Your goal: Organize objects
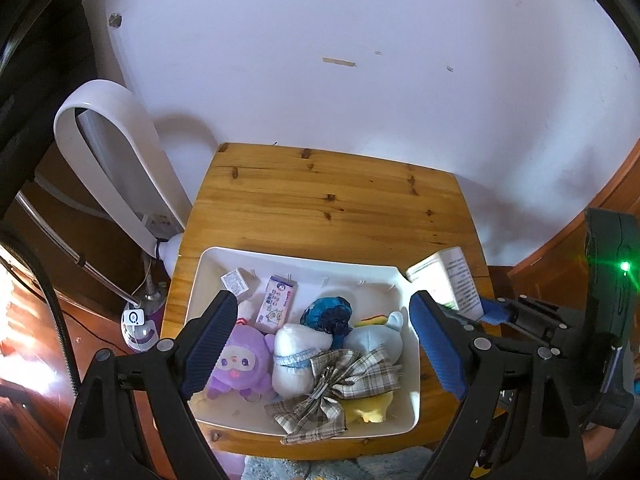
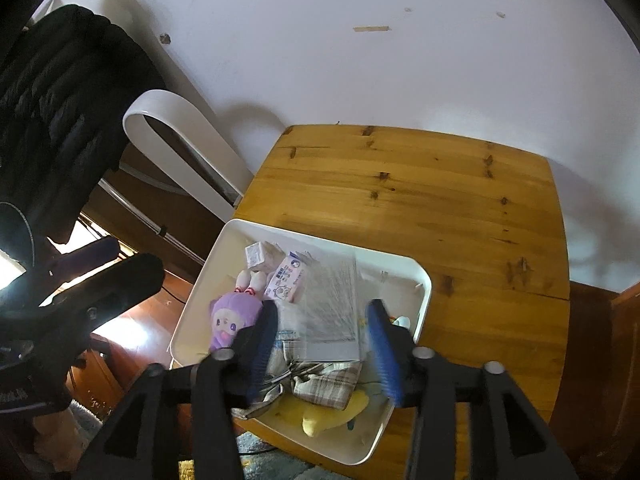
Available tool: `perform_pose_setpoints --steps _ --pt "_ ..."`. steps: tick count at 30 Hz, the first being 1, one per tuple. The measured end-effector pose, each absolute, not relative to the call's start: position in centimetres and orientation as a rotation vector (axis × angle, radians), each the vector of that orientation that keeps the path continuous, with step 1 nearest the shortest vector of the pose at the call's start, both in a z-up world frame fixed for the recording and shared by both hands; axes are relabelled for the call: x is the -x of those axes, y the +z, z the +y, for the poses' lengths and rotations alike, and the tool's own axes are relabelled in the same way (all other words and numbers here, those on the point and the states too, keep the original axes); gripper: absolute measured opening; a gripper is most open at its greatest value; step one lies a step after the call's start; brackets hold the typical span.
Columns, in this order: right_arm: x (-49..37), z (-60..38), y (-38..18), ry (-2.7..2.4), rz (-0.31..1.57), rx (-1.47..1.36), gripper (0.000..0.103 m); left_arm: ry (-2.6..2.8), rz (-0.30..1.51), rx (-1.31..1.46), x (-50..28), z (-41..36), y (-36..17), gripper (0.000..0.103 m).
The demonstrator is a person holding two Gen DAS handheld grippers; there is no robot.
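Plaid bow (image 1: pixel 320 392) atop toy-crammed white bin (image 1: pixel 414 400)

One tray (image 1: pixel 412 380) holds four plush toys (image 1: pixel 240 360), three boxes (image 1: pixel 276 304).

I'm working in what looks like a lived-in home room: a small knotty pine table (image 1: pixel 332 200) pushed against a scuffed white wall (image 1: pixel 360 60), a white bladeless fan (image 1: pixel 116 168) beside it, dark clothing (image 2: pixel 60 100) hanging nearby (a coat, perhaps), and wood-panelled floor (image 1: pixel 32 320).
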State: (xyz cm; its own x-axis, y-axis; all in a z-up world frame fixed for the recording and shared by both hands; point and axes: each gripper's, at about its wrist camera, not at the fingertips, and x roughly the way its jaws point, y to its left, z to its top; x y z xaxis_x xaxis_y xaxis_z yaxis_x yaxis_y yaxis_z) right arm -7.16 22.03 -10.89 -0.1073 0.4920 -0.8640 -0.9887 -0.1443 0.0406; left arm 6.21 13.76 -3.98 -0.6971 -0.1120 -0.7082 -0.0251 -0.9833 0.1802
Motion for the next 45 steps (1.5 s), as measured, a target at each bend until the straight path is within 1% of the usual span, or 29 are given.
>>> perform_pose_setpoints --steps 2,3,8,22,31,32,35,45 --pt "7.2 21.7 -10.7 1.564 0.789 0.858 0.056 -2.839 -0.271 -1.207 -6.3 13.7 -4.0 0.09" --pt "7.3 21.6 -10.7 1.564 0.787 0.859 0.057 -2.839 -0.27 -1.208 -6.3 13.7 -4.0 0.09" --pt "7.6 20.8 -10.5 1.561 0.774 0.866 0.057 -2.843 -0.286 -1.211 -6.5 13.9 -3.9 0.09" --pt "5.4 18.0 -9.1 1.485 0.84 0.814 0.057 -2.852 -0.331 -1.215 -7.7 15.1 -4.1 0.09" --pt "3.7 16.4 -6.8 1.418 0.856 0.752 0.067 -2.837 -0.387 -1.225 -8.5 16.3 -4.4 0.09" --pt "3.5 16.2 -6.5 1.406 0.858 0.743 0.068 -2.846 -0.434 -1.218 -8.7 16.5 -4.5 0.09" --pt "2.9 15.9 -5.9 1.381 0.866 0.724 0.071 -2.828 -0.449 -1.222 -8.9 16.7 -4.6 0.09" --pt "2.1 15.2 -5.8 1.35 0.888 0.719 0.071 -2.783 -0.485 -1.222 -9.3 17.5 -4.9 0.09"
